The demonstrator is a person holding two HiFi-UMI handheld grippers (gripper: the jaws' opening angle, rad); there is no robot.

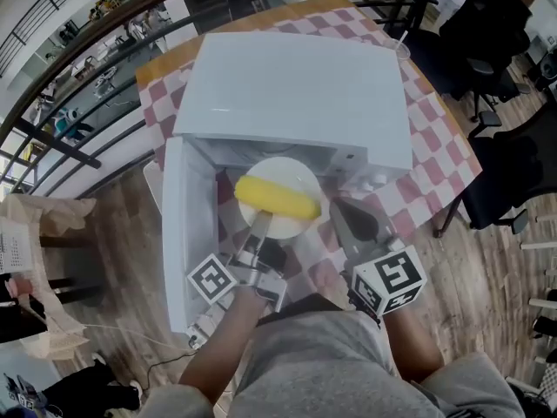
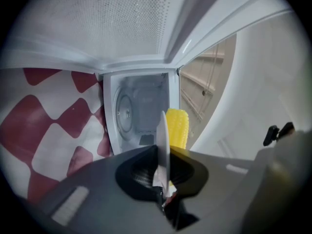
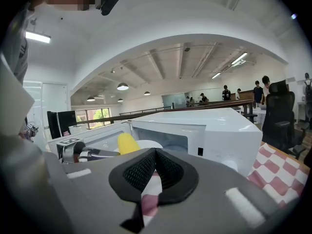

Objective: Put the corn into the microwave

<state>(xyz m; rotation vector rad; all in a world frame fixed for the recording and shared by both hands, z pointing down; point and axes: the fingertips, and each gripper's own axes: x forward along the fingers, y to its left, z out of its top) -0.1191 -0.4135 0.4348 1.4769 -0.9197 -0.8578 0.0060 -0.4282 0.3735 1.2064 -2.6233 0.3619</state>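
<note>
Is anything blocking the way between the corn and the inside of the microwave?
Nothing visible does. The microwave has its door open; the corn, on a plate held by the left tool, sits at its opening.

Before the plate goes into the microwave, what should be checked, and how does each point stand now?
1. Microwave door open: ok.
2. Left gripper shut on plate rim: ok.
3. Corn lying on plate: ok.
4. Cavity free of objects: ok.
5. Right gripper shut, empty, beside the plate's path: ok.
6. Plate held level: cannot tell.
</note>
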